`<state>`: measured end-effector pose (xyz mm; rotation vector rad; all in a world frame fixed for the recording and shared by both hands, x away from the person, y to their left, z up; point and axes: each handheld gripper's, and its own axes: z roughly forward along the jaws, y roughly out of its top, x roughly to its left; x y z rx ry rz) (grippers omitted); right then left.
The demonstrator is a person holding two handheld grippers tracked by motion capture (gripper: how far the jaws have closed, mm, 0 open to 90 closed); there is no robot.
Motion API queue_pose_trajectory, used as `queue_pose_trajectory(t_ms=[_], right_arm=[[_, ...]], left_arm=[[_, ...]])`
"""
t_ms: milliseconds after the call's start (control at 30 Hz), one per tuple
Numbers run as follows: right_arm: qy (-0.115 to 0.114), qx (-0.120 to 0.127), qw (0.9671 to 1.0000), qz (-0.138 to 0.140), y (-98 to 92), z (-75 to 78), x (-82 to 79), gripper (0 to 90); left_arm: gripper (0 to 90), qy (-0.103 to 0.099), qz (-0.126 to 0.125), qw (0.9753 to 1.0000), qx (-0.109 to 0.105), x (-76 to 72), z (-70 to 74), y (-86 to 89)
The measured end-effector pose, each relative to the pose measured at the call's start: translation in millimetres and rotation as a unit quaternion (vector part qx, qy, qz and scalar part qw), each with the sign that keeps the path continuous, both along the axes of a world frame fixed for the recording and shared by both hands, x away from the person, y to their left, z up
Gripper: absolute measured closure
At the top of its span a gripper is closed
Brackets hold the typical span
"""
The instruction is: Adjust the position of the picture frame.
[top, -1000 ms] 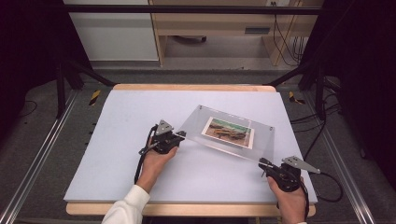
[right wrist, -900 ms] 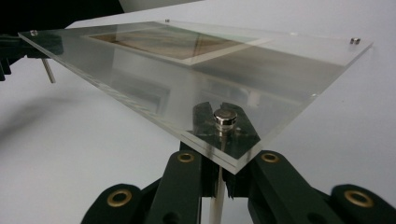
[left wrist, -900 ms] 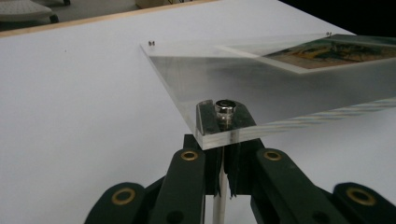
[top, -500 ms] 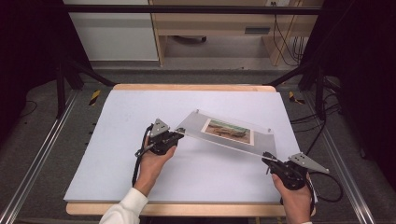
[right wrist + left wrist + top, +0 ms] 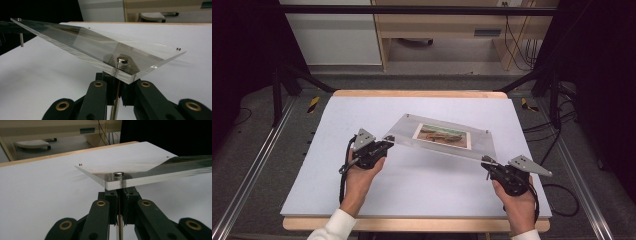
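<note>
A clear acrylic picture frame (image 5: 406, 128) with a landscape photo (image 5: 442, 135) in it hangs tilted over the white table, near edge raised, far edge low. My left gripper (image 5: 387, 142) is shut on the thin metal post under its near left corner. The right gripper (image 5: 486, 163) is shut on the post under the near right corner. In the left gripper view the jaws (image 5: 119, 195) pinch the post below a silver stud (image 5: 118, 174) and the panel (image 5: 155, 173). The right gripper view has my right gripper (image 5: 117, 80) closed under another stud (image 5: 122, 60) and the sloping panel (image 5: 82, 45).
The white tabletop (image 5: 337, 180) has a wooden rim (image 5: 417, 93) at the far side. Metal rails (image 5: 252, 175) run along both sides. Cables (image 5: 562, 197) trail off the right edge. A wooden cabinet (image 5: 437, 30) stands on the floor beyond.
Both grippers have carried the frame a little to the left, and its near edge has come up, so the panel looks shallower from above. Both grips stay the same.
</note>
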<state>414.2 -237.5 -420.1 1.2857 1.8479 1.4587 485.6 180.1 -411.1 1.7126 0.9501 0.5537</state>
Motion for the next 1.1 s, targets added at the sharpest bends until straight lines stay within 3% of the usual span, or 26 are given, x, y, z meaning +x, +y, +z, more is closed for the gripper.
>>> queue_pose_trajectory(t_ms=[333,533,867,1100], right_arm=[[-0.010,-0.001,0.9994,0.033,31.5,8.9,17.9,83.9],[-0.012,0.002,0.9989,0.045,43.7,9.1,24.1,83.9],[-0.002,-0.003,0.9984,0.056,49.4,3.3,28.4,83.9],[0.003,-0.004,0.9987,0.051,48.0,-0.8,35.3,84.2]], left_arm=[[84.1,-0.019,0.045,0.9988,-0.002,-20.0,11.1,33.3],[84.1,-0.026,0.058,0.9980,0.003,-29.7,12.5,44.3],[83.8,-0.018,0.068,0.9975,-0.005,-38.5,-0.9,49.4],[83.8,-0.008,0.073,0.9972,-0.016,-35.2,-13.8,47.5]])
